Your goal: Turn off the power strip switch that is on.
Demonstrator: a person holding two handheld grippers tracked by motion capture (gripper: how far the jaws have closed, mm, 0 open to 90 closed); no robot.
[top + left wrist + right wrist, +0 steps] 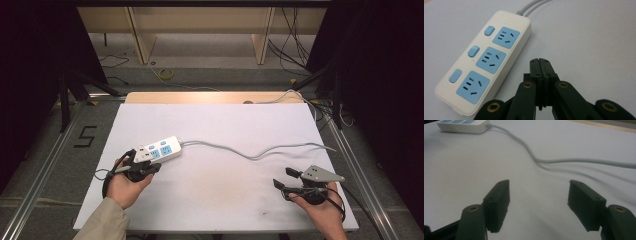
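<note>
The white power strip (159, 150) is lying on the bench (225, 190) at its left side, its grey cord (250, 152) trailing right. The left gripper (541, 66) is hovering just beside it, fingers clenched on nothing. The right gripper (539, 205) is resting well apart, fingers released

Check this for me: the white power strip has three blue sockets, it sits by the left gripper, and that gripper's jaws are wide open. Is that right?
Not quite. The left gripper has its jaws pressed together, empty, as the left gripper view shows. The rest holds: the white power strip has three blue sockets and lies right beside that gripper. It is the right gripper whose jaws stand wide apart.
</note>
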